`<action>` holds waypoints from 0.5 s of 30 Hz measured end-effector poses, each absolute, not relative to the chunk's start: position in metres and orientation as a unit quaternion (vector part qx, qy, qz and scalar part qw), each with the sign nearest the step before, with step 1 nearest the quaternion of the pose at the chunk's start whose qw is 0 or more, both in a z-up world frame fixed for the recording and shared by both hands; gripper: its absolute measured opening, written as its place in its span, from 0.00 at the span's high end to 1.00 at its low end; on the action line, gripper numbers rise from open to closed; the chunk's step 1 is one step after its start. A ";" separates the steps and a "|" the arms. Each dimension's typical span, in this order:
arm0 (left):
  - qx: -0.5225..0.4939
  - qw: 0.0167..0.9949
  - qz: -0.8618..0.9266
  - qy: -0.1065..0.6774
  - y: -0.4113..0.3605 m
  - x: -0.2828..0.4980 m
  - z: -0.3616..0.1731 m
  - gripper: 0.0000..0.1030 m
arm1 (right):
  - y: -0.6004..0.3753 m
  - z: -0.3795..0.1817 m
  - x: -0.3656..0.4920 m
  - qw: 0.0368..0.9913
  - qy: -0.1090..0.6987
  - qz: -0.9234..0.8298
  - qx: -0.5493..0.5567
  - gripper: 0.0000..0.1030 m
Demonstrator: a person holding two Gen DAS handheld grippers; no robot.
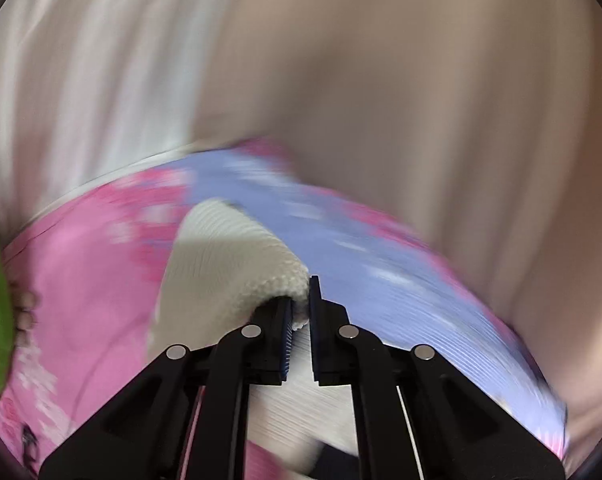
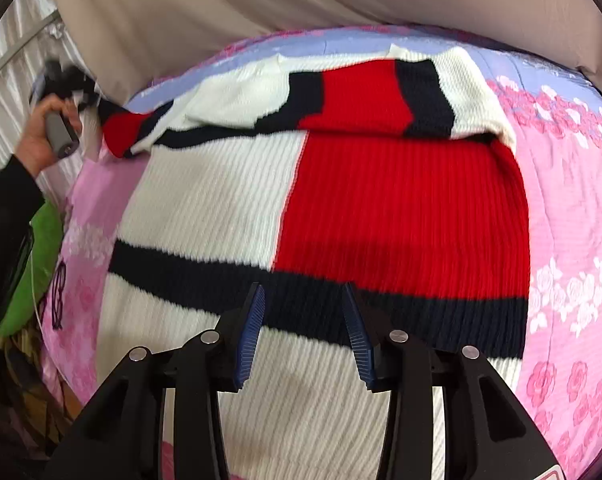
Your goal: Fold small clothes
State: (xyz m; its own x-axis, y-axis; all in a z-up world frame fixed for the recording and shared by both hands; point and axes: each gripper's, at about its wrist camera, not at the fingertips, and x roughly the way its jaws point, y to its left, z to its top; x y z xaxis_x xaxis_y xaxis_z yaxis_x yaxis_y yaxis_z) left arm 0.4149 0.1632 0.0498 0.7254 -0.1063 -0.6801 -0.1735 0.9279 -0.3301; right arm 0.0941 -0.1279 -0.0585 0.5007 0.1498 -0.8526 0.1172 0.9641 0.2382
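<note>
left gripper (image 1: 299, 300): clamped on the white knit edge of the sweater (image 2: 381, 200), held lifted at the far left.
right gripper (image 2: 303, 320): jaws apart, nothing between them, over the navy stripe.
sweater: spread on the floral bedspread (image 2: 573, 200), one sleeve folded across the chest.
risk: the thin pinch may slip (knit is heavy), undoing the fold.
obstacles: green cloth (image 2: 45, 240), glasses (image 2: 57, 300) near the left edge.

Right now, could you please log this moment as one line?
left gripper: shut on sweater sleeve, lifted | right gripper: open, empty, over sweater | bedspread: under sweater
</note>
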 end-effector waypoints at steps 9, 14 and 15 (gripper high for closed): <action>-0.139 0.836 -0.208 0.488 -0.065 0.320 -0.007 0.83 | -0.177 -0.042 0.087 0.869 0.469 -0.050 0.152 0.56; -0.170 0.839 -0.160 0.492 -0.019 0.287 -0.034 0.55 | -0.203 -0.043 0.093 0.876 0.460 -0.074 0.128 0.51; -0.185 0.841 -0.144 0.488 -0.001 0.282 -0.035 0.55 | -0.206 -0.043 0.101 0.878 0.456 -0.069 0.128 0.51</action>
State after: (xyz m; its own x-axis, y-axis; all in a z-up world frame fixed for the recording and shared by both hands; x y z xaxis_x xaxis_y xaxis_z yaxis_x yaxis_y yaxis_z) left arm 0.2818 -0.0010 -0.0348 0.4813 -0.4229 -0.7678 0.0621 0.8902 -0.4514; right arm 0.1011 -0.2060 -0.0429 0.5746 -0.0053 -0.8184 0.2382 0.9578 0.1610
